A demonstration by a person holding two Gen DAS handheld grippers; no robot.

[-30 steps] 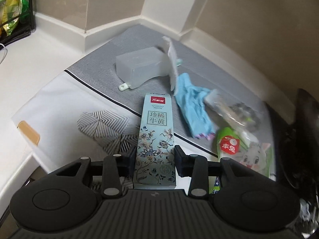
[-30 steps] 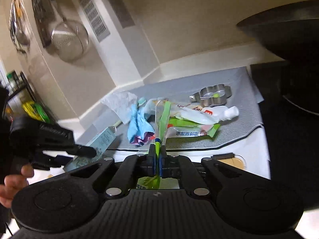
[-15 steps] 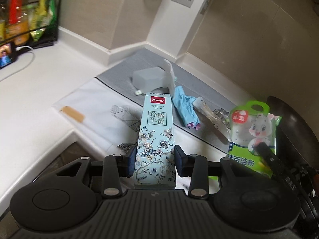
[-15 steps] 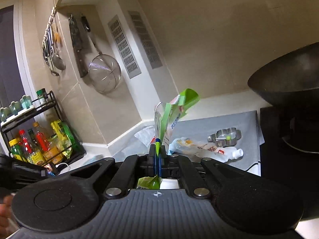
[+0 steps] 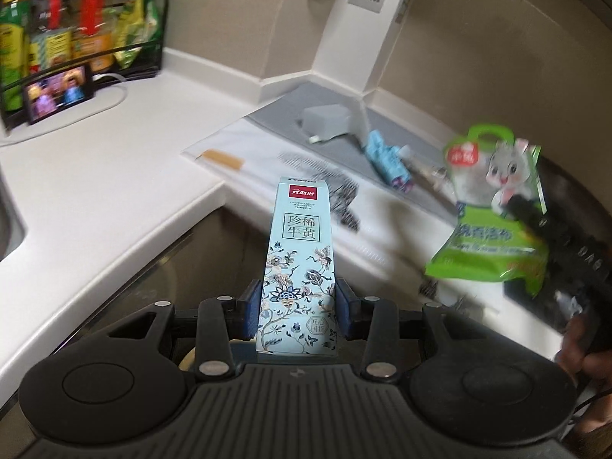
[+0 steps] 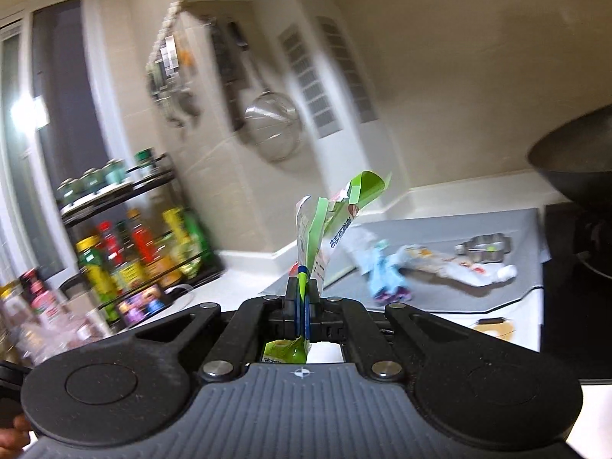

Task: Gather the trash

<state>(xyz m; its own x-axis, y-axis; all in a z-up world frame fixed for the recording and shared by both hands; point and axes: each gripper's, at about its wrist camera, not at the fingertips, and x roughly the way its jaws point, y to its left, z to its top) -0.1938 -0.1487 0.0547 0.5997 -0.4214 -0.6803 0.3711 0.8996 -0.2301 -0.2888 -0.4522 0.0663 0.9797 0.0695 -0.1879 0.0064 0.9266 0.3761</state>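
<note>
Two hand-held grippers are in use, each grasping one piece of trash clear of the surface.

Left wrist view: the left hand-held gripper (image 5: 298, 306) is clamped on a pale blue carton (image 5: 298, 264) printed with flowers and a red label; both blue pads (image 5: 250, 308) press its lower sides. The carton stands upright between the pads, out beyond the front edge of the white surface (image 5: 114, 191). At right, the right hand-held gripper (image 5: 516, 206) carries a green bunny pouch (image 5: 493, 206) in the air, near the dark pan. Remaining trash lies on the grey mat (image 5: 283, 111) in the corner: a grey-white block (image 5: 325, 122), a crumpled blue wrapper (image 5: 386, 160) and a clear wrapper just beside it, blurred. A black rack of bottles (image 5: 76, 30) stands at far left, with a lit phone (image 5: 57, 91) leaning before it.

Right wrist view: the right hand-held gripper (image 6: 302, 287) is clenched fully on the green bunny pouch (image 6: 336, 214), pinching its thin edge; the pouch rises above the pads and its lower end hangs below them. Beyond, on the grey mat (image 6: 508, 225), lie the blue wrapper (image 6: 382, 271), a clear wrapper (image 6: 451, 264) and a metal flower-shaped mould (image 6: 484, 246). A wire strainer (image 6: 271, 130) hangs on the wall; a dark wok (image 6: 573, 157) sits at right. The picture is motion-blurred at left.
</note>
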